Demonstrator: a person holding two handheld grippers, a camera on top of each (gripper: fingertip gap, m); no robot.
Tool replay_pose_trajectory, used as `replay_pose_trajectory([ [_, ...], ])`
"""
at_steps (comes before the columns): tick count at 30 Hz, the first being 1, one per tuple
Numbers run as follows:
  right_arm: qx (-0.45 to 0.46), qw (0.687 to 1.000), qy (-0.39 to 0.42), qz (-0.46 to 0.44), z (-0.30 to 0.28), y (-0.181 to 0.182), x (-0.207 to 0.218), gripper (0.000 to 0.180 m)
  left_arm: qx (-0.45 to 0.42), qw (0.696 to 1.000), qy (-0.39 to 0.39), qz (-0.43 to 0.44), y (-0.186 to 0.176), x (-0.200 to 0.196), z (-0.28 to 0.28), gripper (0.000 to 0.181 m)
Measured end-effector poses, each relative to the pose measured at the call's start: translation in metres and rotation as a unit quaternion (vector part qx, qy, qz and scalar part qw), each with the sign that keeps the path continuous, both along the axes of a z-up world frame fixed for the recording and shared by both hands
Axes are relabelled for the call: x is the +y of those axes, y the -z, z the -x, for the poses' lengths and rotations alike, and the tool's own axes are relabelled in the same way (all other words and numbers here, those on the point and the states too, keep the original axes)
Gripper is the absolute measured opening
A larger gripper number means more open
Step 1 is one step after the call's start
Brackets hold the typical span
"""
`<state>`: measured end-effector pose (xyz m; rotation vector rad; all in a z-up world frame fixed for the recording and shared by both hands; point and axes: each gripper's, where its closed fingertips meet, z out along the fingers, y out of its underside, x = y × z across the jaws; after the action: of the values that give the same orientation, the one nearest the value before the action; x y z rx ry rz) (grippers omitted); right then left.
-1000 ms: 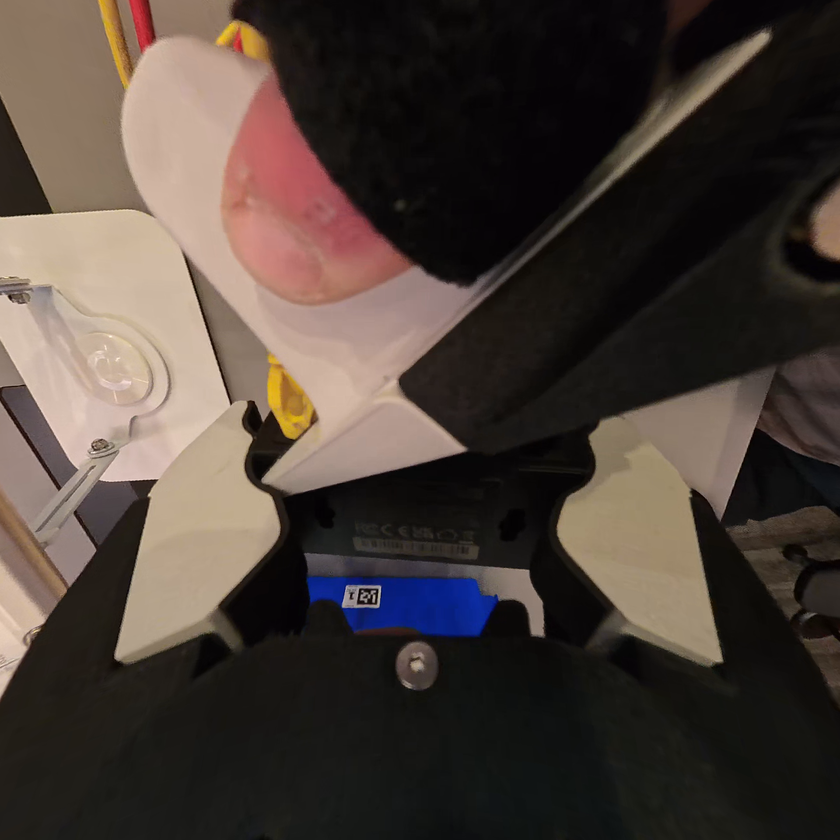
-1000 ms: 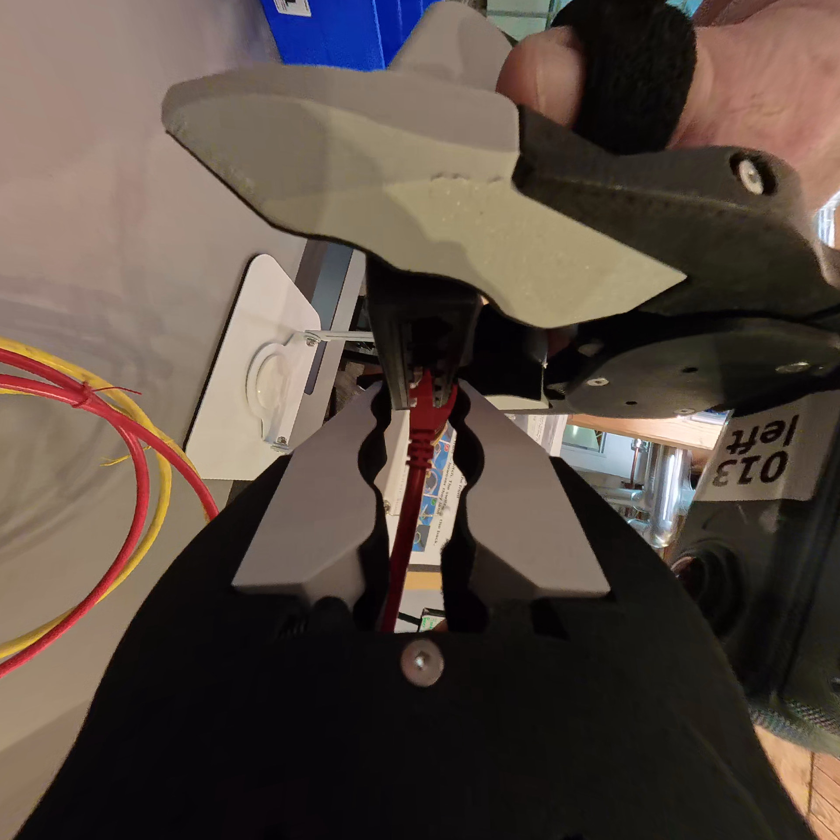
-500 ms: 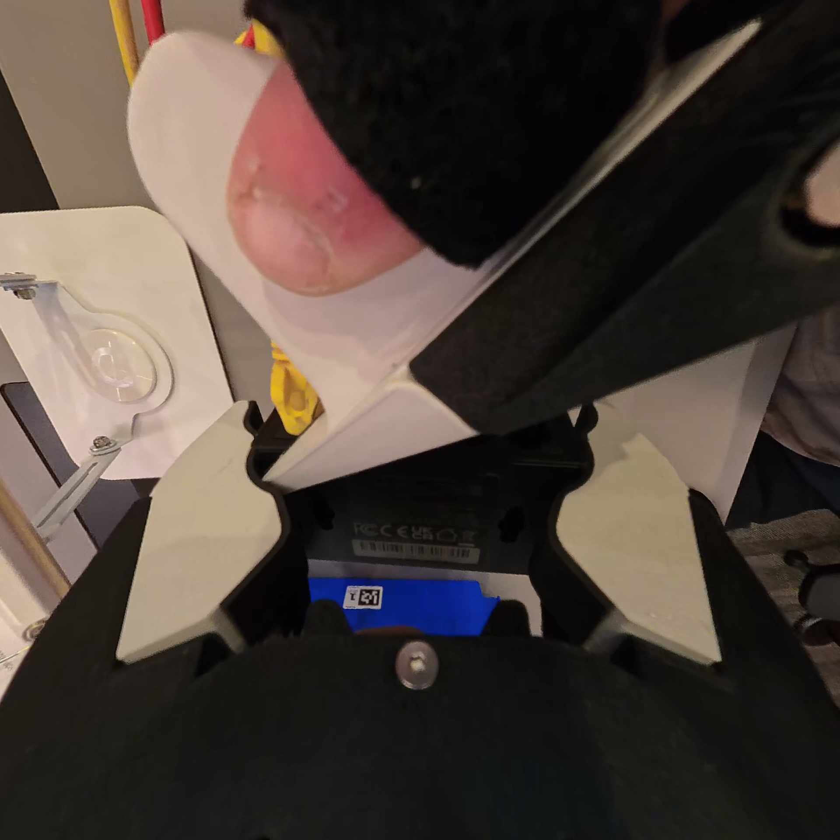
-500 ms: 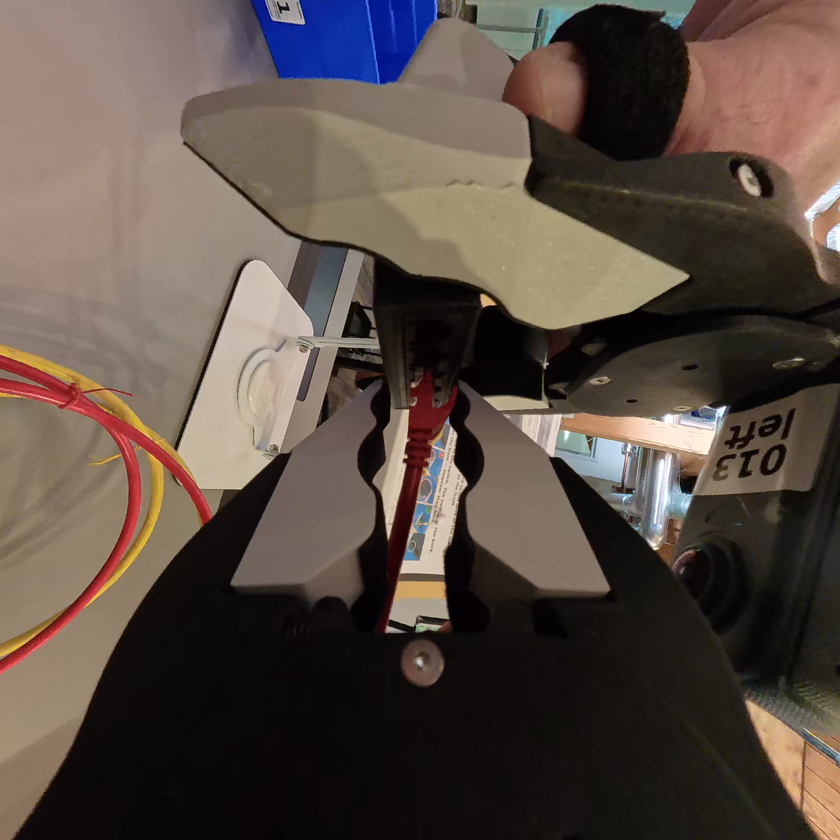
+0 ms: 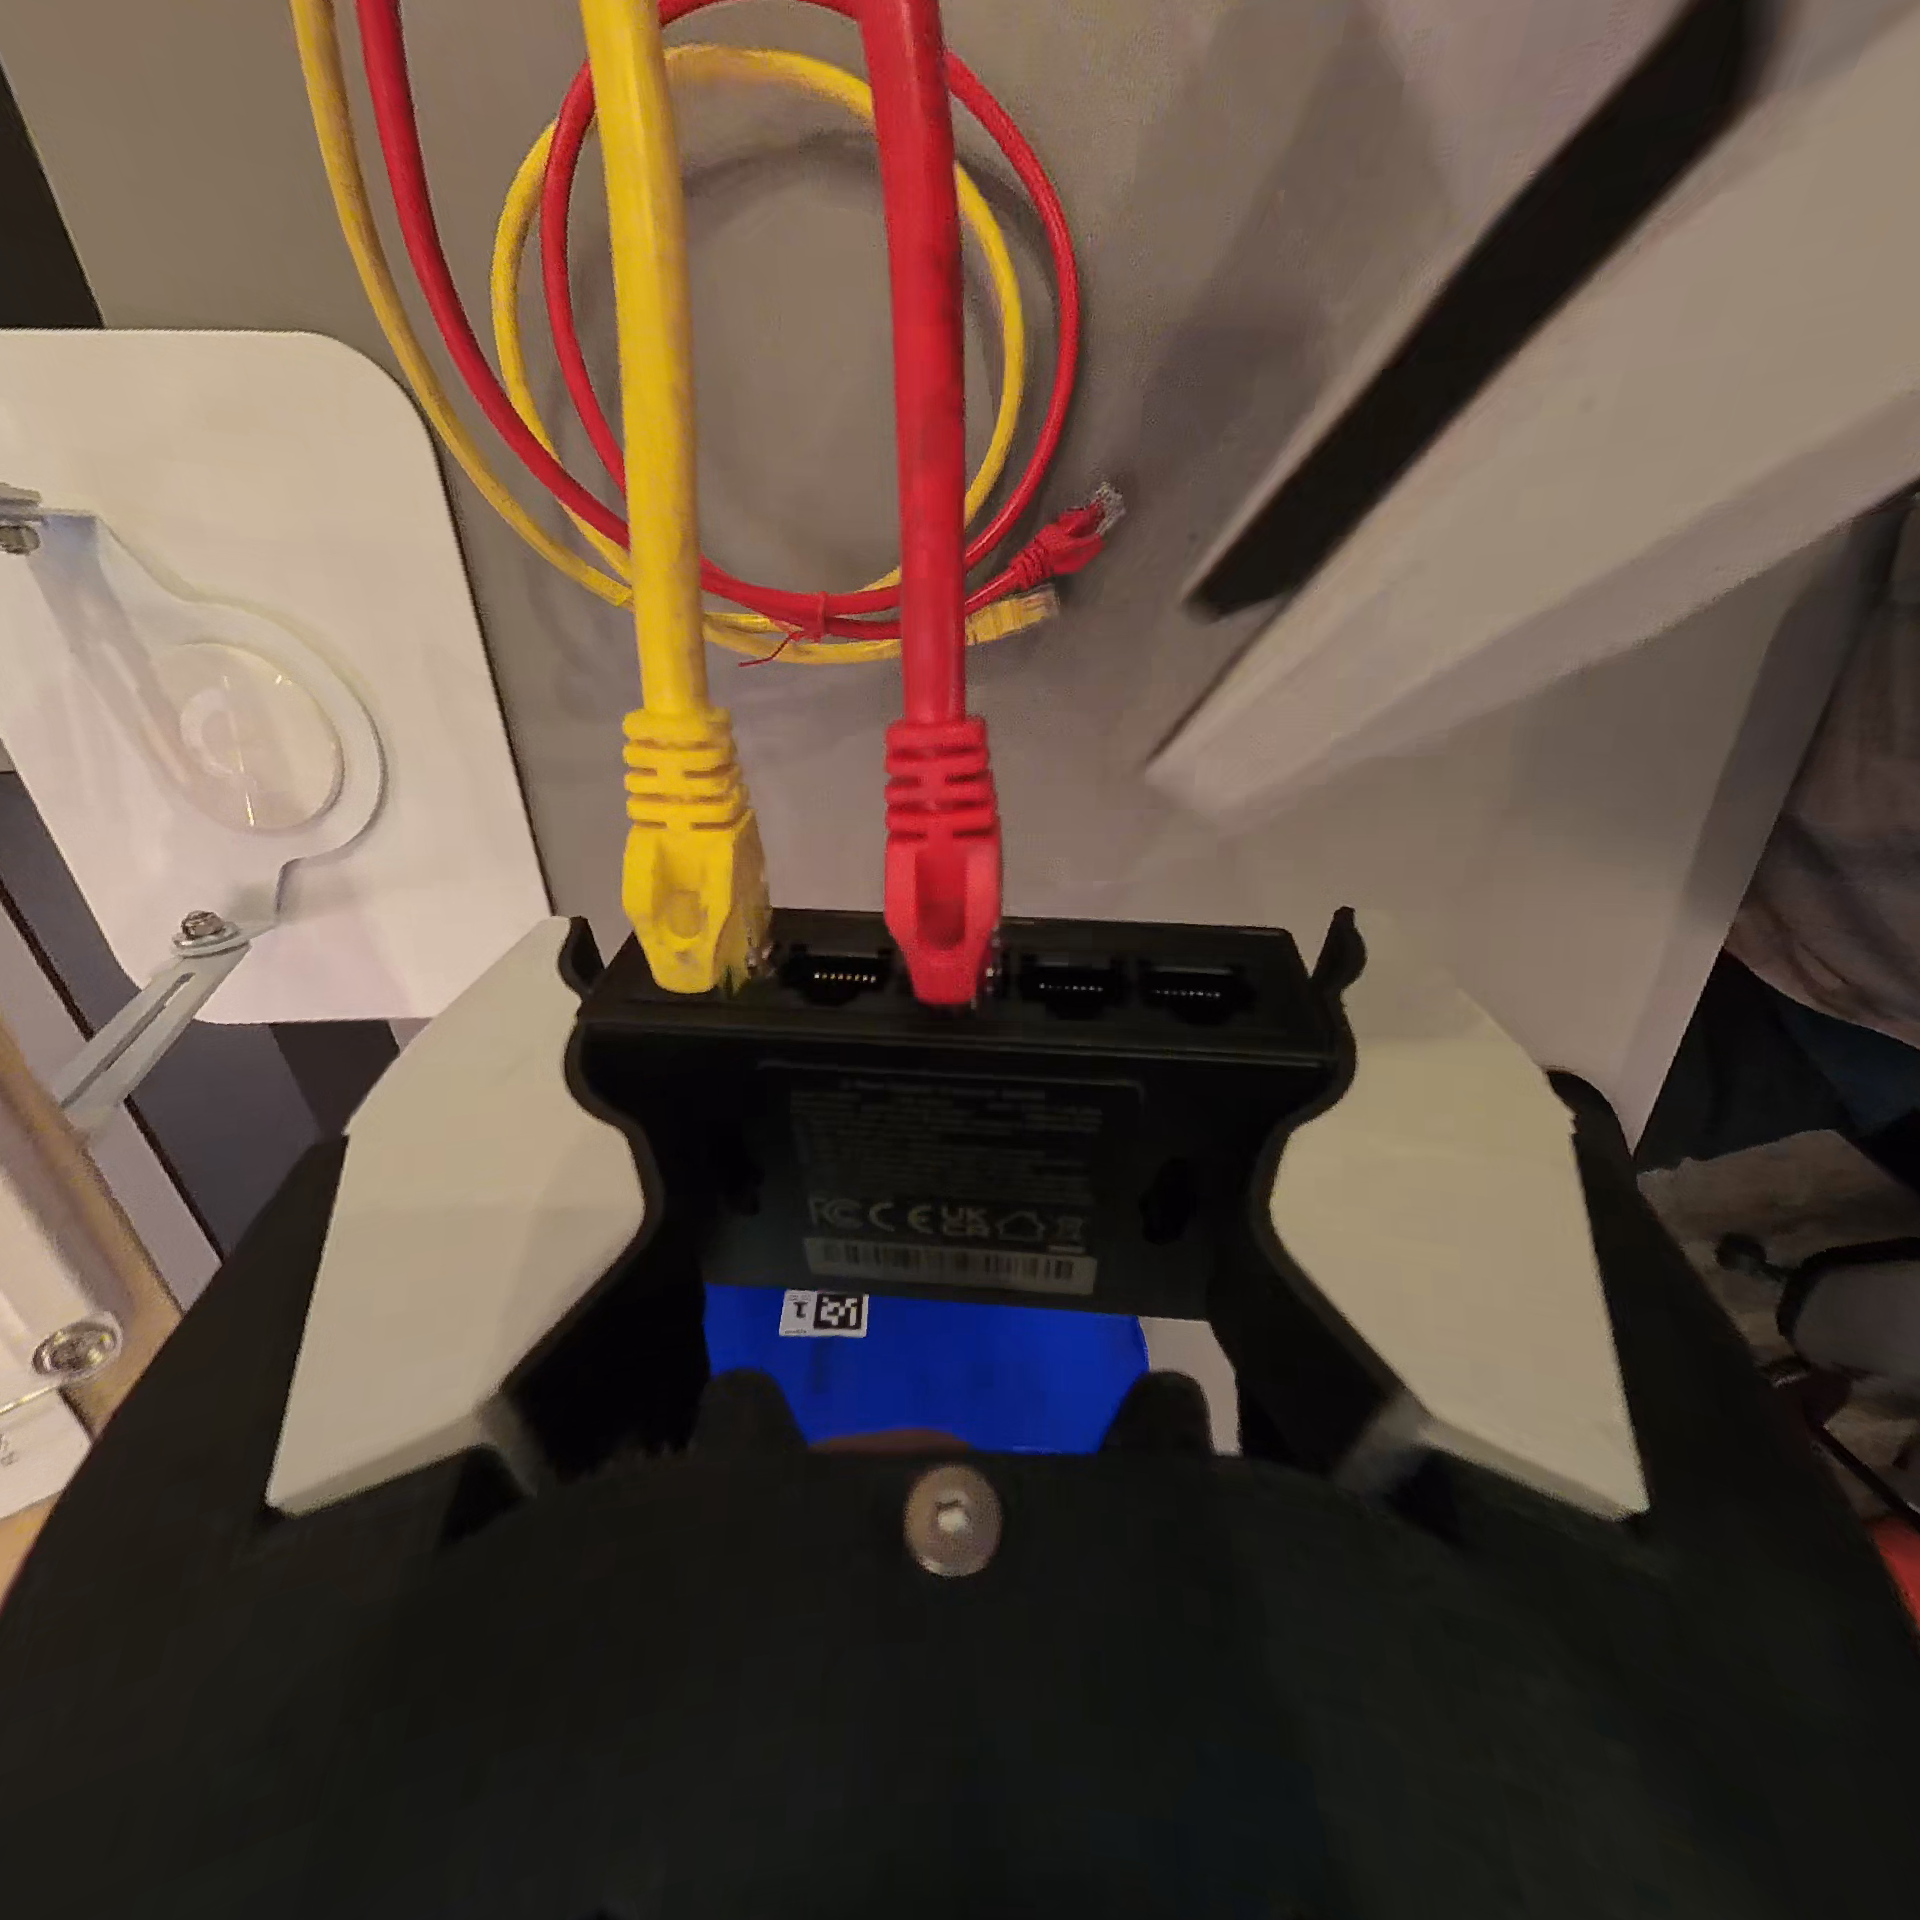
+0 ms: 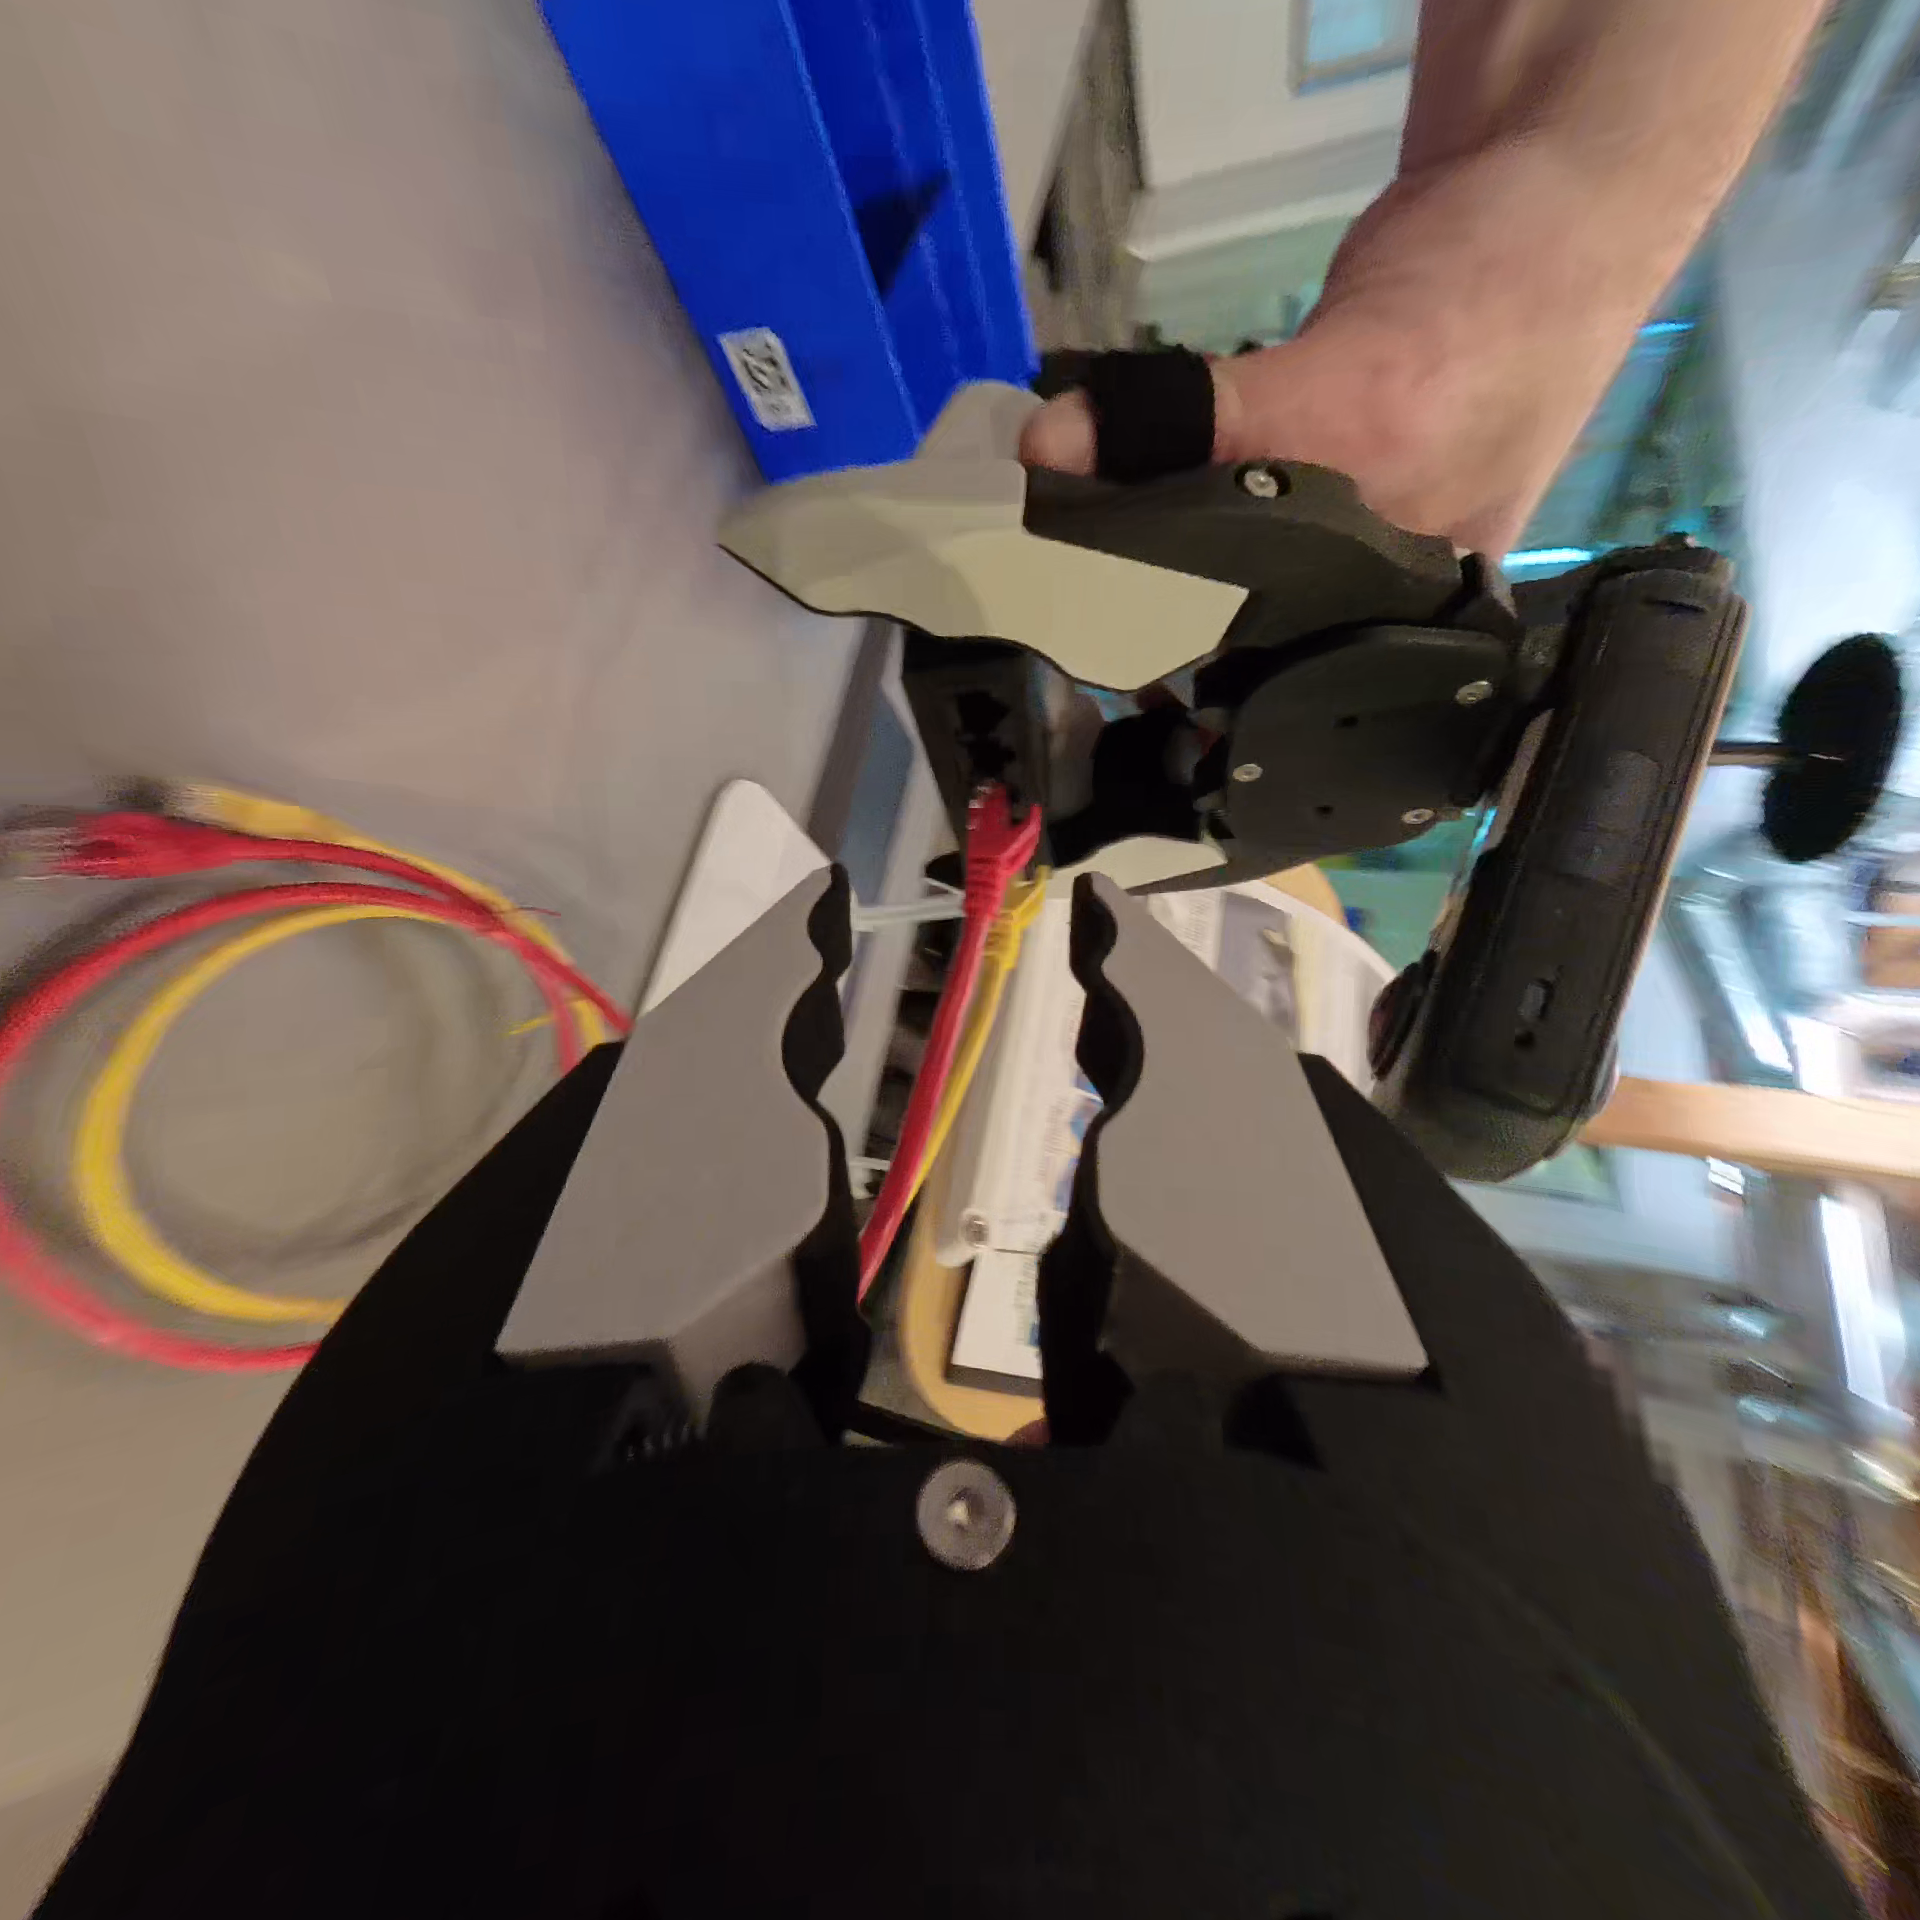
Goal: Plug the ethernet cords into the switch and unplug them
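Observation:
In the left wrist view my left gripper [image 5: 956, 966] is shut on the black switch [image 5: 951, 1164], one finger on each short side, with the port row facing away. A yellow plug [image 5: 691, 873] sits in the leftmost port and a red plug [image 5: 940, 862] in the third port. The other ports are empty. My right gripper [image 6: 958, 885] is open and a short way back from the switch [image 6: 987, 727]. The red cord [image 6: 935, 1049] and yellow cord [image 6: 992, 977] run loosely between its fingers. It shows blurred at the upper right of the left wrist view [image 5: 1507, 416].
The slack of both cords lies coiled on the grey table [image 5: 1195, 260], with their free ends [image 5: 1060, 551] beside the coil. A white plate with a clear bracket [image 5: 208, 665] is at the left. A blue bin [image 6: 810, 208] stands behind the switch. A person's hand [image 6: 1455, 312] holds the left gripper.
My right gripper has opened, let go of the red plug and pulled back from the switch. The red plug stays in its port. My left gripper still holds the switch.

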<state>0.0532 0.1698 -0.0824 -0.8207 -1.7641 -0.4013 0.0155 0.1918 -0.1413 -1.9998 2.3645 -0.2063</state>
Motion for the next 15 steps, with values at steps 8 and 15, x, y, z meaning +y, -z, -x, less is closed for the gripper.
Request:
replay_pose_trajectory([
  [8, -0.006, 0.981, -0.067, 0.181, -0.009, -0.054, -0.042, 0.009, -0.013, 1.0, 0.004, 0.028, -0.025, 0.001, 0.012, 0.125],
  [15, 0.029, 0.982, -0.086, 0.164, 0.031, -0.087, -0.047, 0.024, -0.011, 0.998, 0.02, 0.051, -0.052, -0.01, 0.024, 0.126],
])
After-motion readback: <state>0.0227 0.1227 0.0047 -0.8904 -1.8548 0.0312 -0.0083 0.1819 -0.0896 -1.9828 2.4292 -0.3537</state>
